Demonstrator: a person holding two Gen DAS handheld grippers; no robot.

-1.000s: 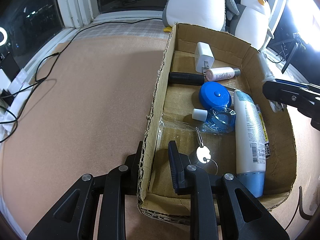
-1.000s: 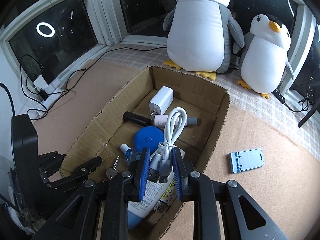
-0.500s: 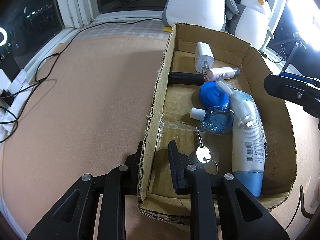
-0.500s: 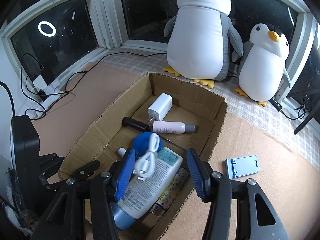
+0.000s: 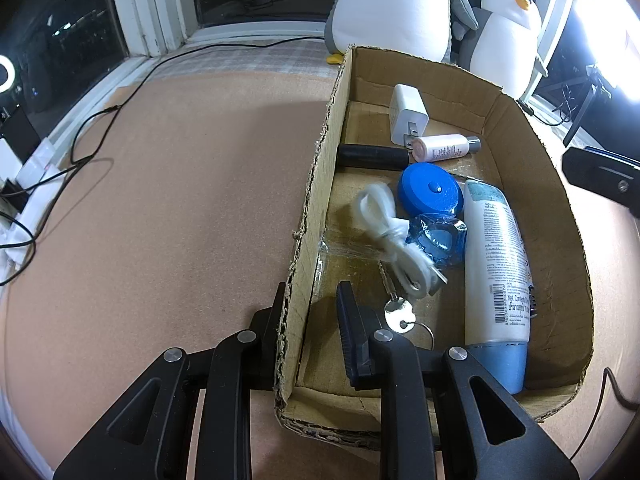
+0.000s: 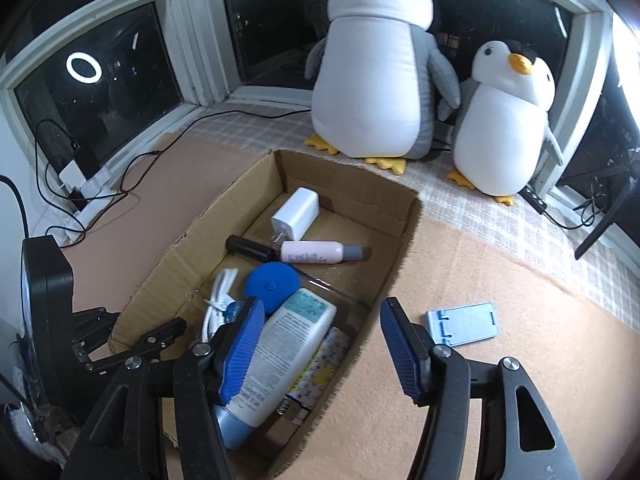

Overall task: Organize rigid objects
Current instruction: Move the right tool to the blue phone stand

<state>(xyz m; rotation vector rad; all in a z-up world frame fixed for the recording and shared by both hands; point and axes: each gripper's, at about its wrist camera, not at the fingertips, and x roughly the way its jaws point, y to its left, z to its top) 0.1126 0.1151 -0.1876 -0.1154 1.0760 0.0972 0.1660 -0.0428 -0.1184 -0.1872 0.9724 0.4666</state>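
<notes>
- The coiled white USB cable (image 5: 394, 242) lies in the cardboard box (image 5: 320, 184), blurred, near the left wall, partly over the small blue clear bottle (image 5: 438, 240) and the key (image 5: 396, 308).
- Beside it lie a blue round case (image 5: 430, 194) and a white lotion bottle with a blue cap (image 5: 498, 276); further back are a black cylinder (image 5: 372, 156), a small pink bottle (image 5: 444, 148) and a white charger plug (image 5: 408, 114).
- The right gripper (image 6: 324, 346) hangs over the box's near end; its jaws have just been opening, stand wide apart and hold nothing.
- The left gripper (image 5: 312, 320) is clamped on the box's left wall, one finger outside and one inside.
- A light blue phone stand (image 6: 464, 322) lies on the mat to the right of the box.
- Two plush penguins (image 6: 376, 64) stand by the window behind.
</notes>
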